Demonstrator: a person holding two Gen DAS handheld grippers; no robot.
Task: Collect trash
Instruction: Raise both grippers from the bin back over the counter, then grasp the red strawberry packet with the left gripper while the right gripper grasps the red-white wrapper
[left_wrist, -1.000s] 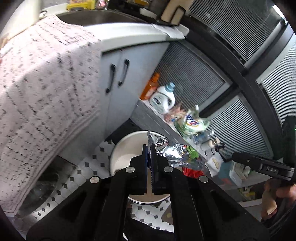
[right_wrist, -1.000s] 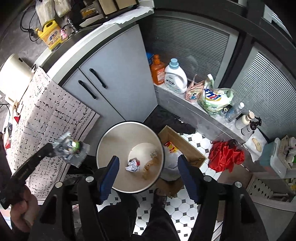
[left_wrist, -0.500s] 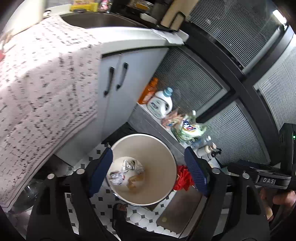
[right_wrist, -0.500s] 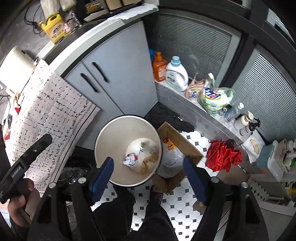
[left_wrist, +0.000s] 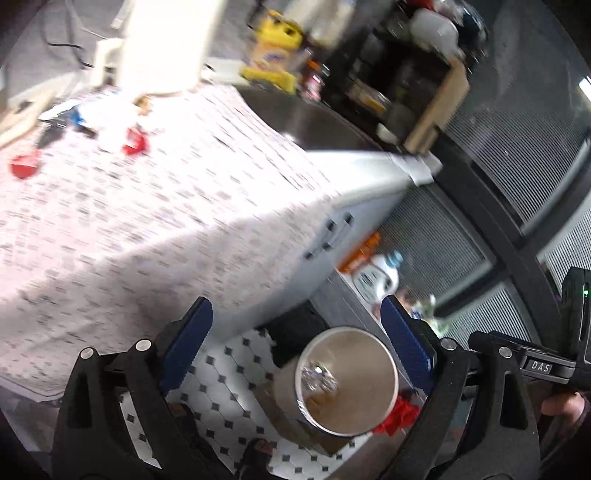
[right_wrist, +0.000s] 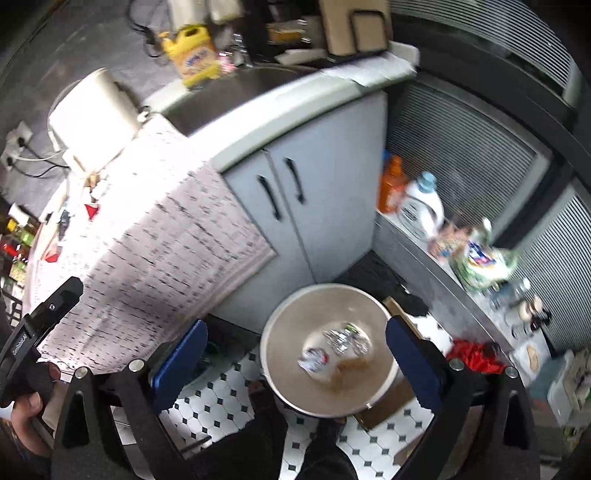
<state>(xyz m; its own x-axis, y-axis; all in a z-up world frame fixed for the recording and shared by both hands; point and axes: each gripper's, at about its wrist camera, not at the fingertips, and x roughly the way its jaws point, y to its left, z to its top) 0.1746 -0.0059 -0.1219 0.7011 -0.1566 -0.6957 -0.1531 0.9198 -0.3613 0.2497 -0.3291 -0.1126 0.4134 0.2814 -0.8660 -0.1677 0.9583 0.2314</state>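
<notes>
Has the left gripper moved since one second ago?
Yes. The left gripper has risen and swung away from the trash can, toward the cloth-covered counter; its jaws are opening, empty.

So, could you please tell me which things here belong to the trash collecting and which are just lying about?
Job:
- round bin
- crumpled wrappers inside it
- red scraps on the patterned cloth

Lying about:
- white detergent bottle
- orange bottle
- yellow jug
- cardboard box

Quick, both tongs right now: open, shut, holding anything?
Left tongs: jaws opening wide, nothing between them.
Right tongs: jaws opening wide, nothing held.
</notes>
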